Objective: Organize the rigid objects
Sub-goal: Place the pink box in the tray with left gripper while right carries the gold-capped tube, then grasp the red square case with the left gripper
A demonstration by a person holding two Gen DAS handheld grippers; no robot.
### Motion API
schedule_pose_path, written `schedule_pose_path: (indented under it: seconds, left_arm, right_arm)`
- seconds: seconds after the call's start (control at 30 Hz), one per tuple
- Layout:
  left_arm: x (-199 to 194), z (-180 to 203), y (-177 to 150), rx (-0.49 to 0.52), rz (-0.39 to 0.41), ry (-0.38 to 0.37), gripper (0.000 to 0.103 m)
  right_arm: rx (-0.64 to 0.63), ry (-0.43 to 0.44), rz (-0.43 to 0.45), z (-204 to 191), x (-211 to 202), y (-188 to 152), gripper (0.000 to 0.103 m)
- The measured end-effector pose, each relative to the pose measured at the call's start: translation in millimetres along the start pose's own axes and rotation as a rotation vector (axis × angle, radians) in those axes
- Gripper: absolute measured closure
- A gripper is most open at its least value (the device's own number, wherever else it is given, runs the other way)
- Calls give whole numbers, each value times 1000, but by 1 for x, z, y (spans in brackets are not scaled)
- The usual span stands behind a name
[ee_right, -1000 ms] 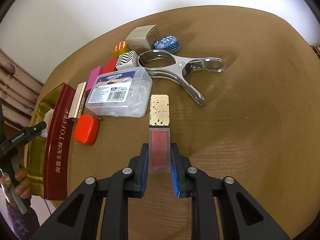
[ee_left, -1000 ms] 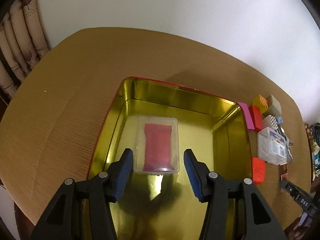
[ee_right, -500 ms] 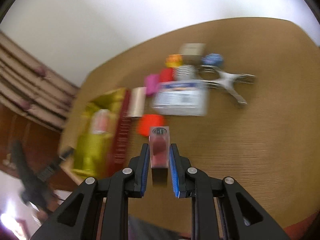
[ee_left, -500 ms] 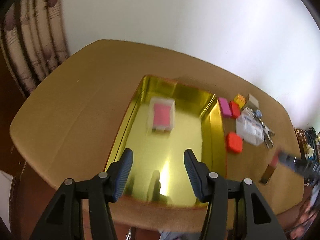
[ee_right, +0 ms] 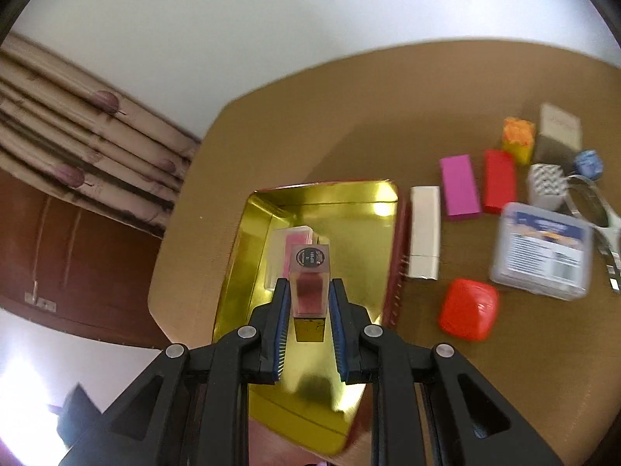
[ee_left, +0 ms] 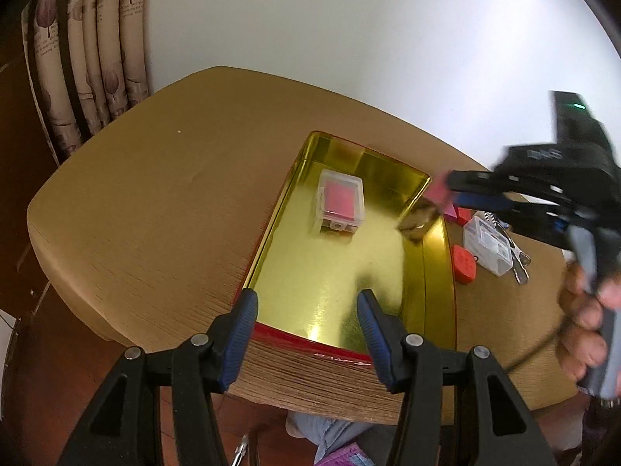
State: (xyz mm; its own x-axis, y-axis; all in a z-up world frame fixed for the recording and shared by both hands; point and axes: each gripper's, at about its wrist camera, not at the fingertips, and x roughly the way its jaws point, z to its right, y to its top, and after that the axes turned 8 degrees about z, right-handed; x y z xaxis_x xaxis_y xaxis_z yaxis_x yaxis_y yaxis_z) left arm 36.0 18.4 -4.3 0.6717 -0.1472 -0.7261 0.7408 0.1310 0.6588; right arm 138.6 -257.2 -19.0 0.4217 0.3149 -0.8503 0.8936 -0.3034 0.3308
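Observation:
A gold tin tray with a red rim [ee_left: 438, 256] [ee_right: 248, 240] lies on the round wooden table. A clear case with a pink insert [ee_left: 340, 202] [ee_right: 299, 237] lies inside it. My right gripper [ee_right: 309, 303] is shut on a lipstick with a red body and gold cap [ee_right: 309, 291], held above the tray; it shows in the left wrist view [ee_left: 446, 190] over the tray's right wall. My left gripper [ee_left: 306, 324] is open and empty, above the tray's near edge.
Right of the tray lie a white bar [ee_right: 425, 242], a pink block [ee_right: 458, 186], a red block [ee_right: 499, 180], a red rounded case [ee_right: 467, 309], a clear labelled box [ee_right: 543, 248], small boxes and a metal clamp [ee_right: 594, 209]. A curtain [ee_left: 89, 58] hangs at left.
My right gripper lifted the lipstick off the table and carried it left over the tray. My left gripper drew back from the clear case to the tray's near edge.

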Motion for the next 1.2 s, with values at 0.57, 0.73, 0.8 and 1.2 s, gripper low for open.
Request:
schedule_pose_path:
  seconds: [0.57, 0.73, 0.8, 1.2]
  left_arm:
    - [6, 16, -11, 88, 27, 57, 48]
    - [-2, 30, -15, 131, 60, 11, 48]
    - [-6, 42, -20, 168, 69, -10, 48]
    - [6, 157, -26, 328, -95, -287, 42]
  right_arm:
    - [-160, -32, 281, 0, -24, -6, 62]
    - [-219, -306, 449, 74, -100, -69, 56]
    - [-241, -478, 442, 116, -116, -88, 55]
    - [-46, -676, 409, 257, -160, -115, 30]
